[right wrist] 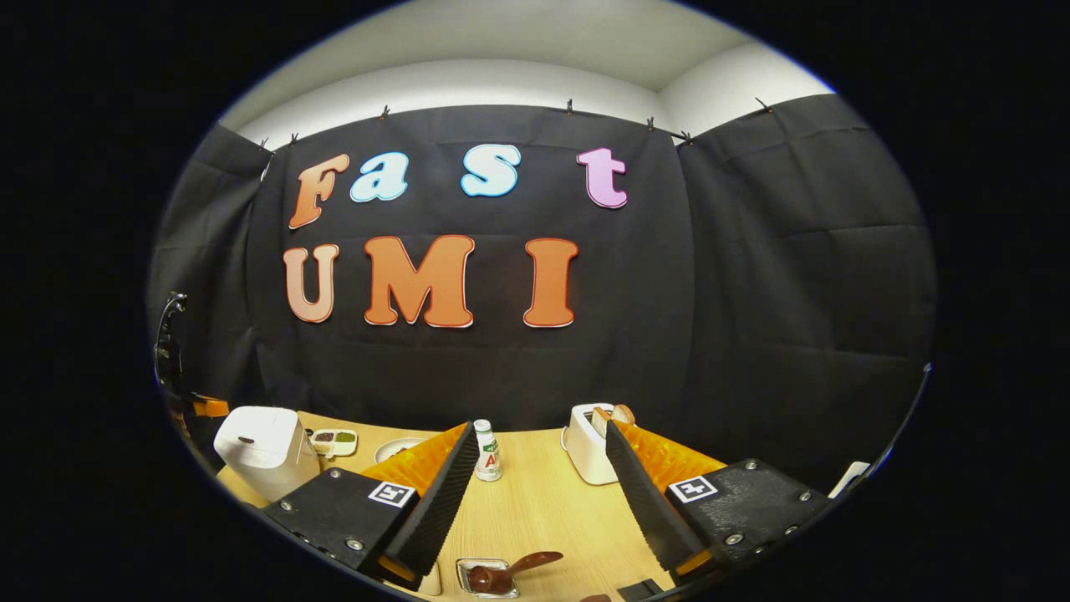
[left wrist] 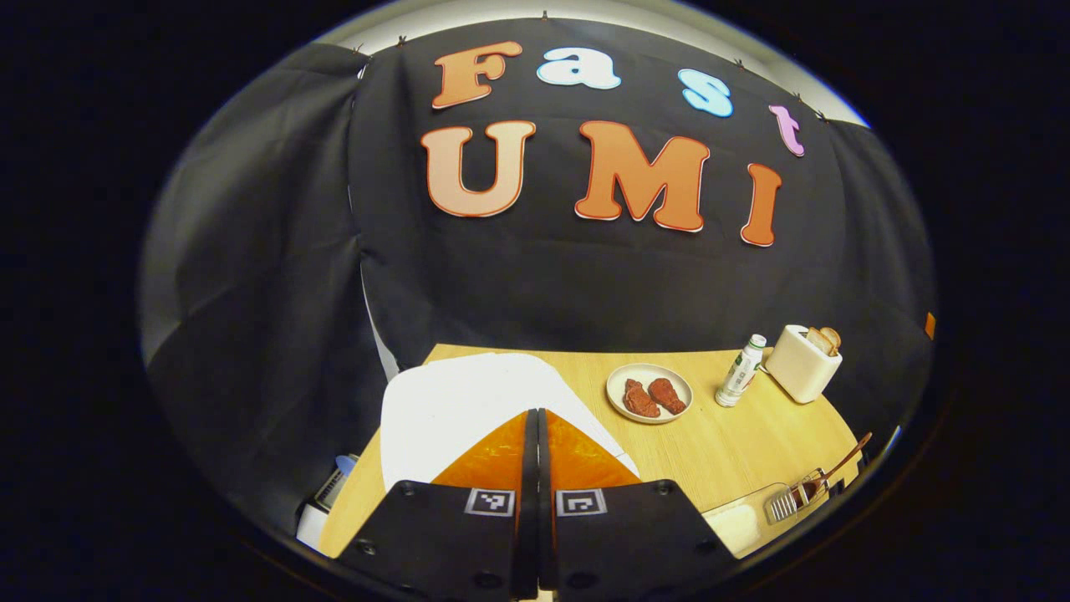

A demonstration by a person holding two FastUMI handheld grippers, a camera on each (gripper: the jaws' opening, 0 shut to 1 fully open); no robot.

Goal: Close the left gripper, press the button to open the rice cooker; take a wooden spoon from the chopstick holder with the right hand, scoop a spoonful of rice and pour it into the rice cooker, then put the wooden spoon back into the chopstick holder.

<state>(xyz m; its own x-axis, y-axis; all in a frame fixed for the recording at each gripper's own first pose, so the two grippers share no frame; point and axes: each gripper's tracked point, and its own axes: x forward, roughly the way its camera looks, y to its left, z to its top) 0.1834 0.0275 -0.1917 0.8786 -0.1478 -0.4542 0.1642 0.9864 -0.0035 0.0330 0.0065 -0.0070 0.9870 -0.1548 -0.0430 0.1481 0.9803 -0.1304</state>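
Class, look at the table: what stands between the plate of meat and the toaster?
A small bottle, upright between plate and toaster, in the left gripper view.

Left gripper view low above the table's (left wrist: 736, 451) left end, rice cooker (left wrist: 451, 401) close below, right gripper view higher, farther back, both facing the back wall, sharing toaster (left wrist: 802, 364) and bottle (left wrist: 741, 372)

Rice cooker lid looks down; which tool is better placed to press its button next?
Left. The left tool is shut, hovering directly over the white rice cooker. The right tool is open, apart from it.
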